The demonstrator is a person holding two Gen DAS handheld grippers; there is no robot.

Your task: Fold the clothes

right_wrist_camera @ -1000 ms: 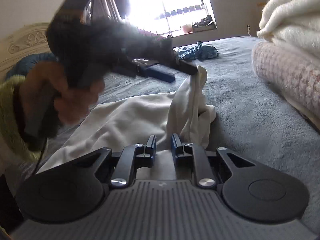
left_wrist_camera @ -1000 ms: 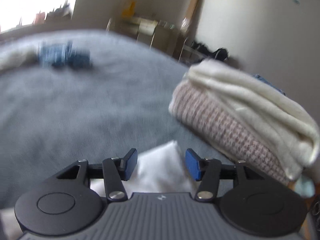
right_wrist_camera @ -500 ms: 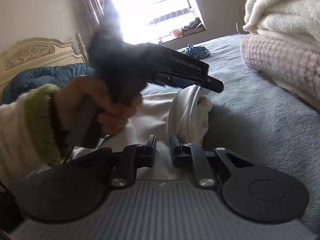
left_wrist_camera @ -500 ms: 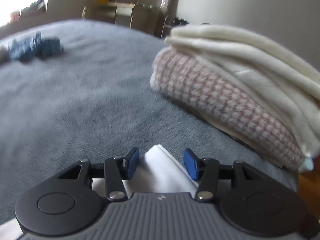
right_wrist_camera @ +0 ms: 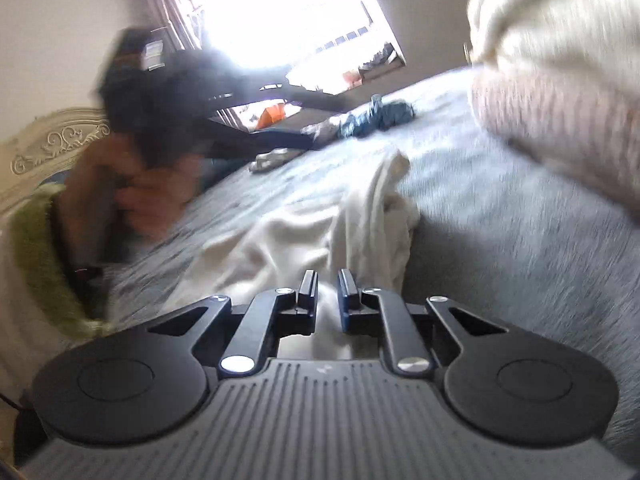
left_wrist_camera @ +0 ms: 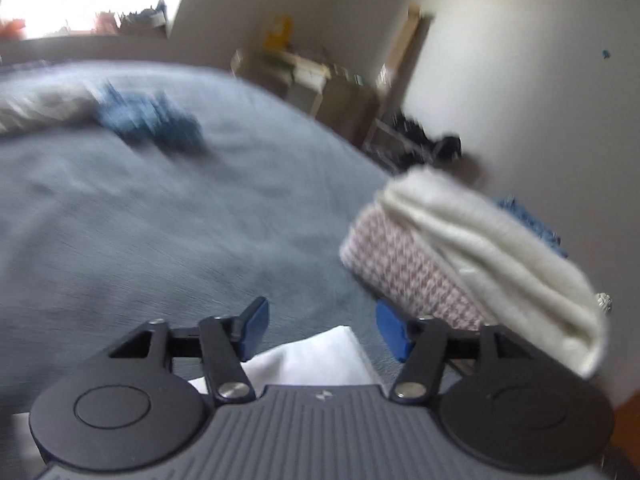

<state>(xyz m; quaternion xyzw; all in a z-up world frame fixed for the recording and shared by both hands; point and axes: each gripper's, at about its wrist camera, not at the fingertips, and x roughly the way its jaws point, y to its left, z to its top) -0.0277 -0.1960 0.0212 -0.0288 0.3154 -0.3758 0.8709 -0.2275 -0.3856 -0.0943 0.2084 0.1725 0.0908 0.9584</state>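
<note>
The left gripper [left_wrist_camera: 320, 326] was opening wider than a moment ago, its blue pads off the white cloth [left_wrist_camera: 316, 356] lying below on the grey bed [left_wrist_camera: 160, 220]. The right gripper [right_wrist_camera: 328, 294] still pinched the cloth's near edge. Folded blankets [left_wrist_camera: 460, 248] sat far right.
</note>
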